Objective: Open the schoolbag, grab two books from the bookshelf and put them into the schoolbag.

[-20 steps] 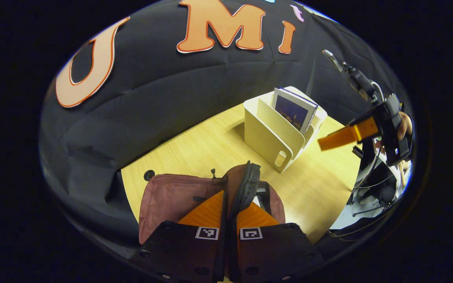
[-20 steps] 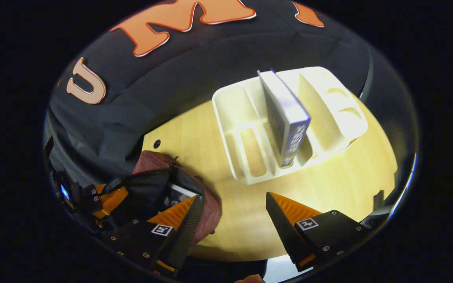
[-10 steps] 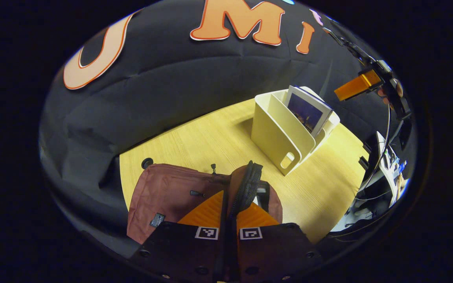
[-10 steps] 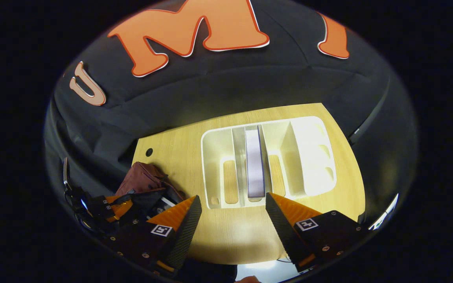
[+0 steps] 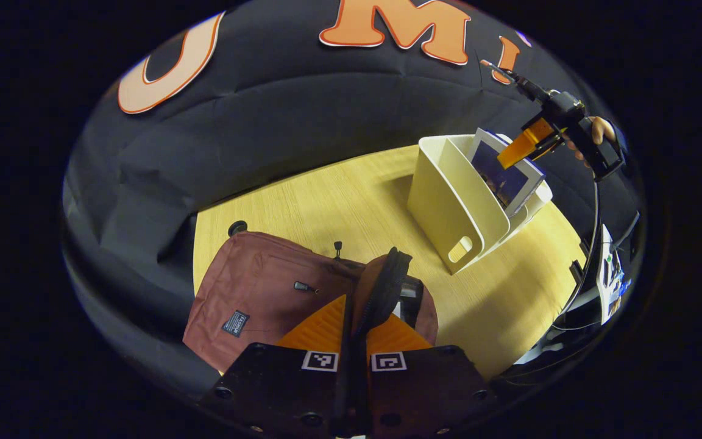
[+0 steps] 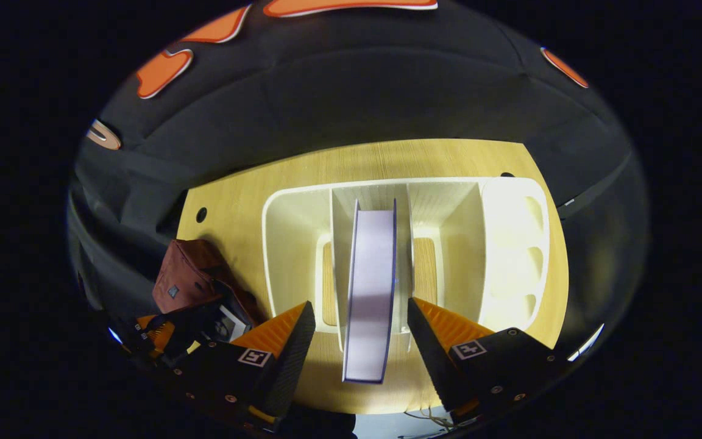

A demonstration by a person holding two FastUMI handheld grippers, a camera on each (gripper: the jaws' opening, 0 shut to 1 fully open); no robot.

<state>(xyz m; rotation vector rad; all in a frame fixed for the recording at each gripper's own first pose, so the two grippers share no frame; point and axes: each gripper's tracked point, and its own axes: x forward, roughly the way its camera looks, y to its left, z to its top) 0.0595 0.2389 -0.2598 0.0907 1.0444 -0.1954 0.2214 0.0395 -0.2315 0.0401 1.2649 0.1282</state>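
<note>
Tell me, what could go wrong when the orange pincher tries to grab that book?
1. The right gripper is open with the book between its fingers but not yet touching. Closing off-centre could let the book slip or tilt against the divider.
2. The white bookshelf looks light and stands free on the table; pulling the book might drag or tip it.
3. The left gripper is pinching the schoolbag flap. If that slips, the opening may fall shut.

No legible text: schoolbag (image 5: 253, 286) patch too small, only square coded markers on the left gripper (image 5: 354, 338).
</note>
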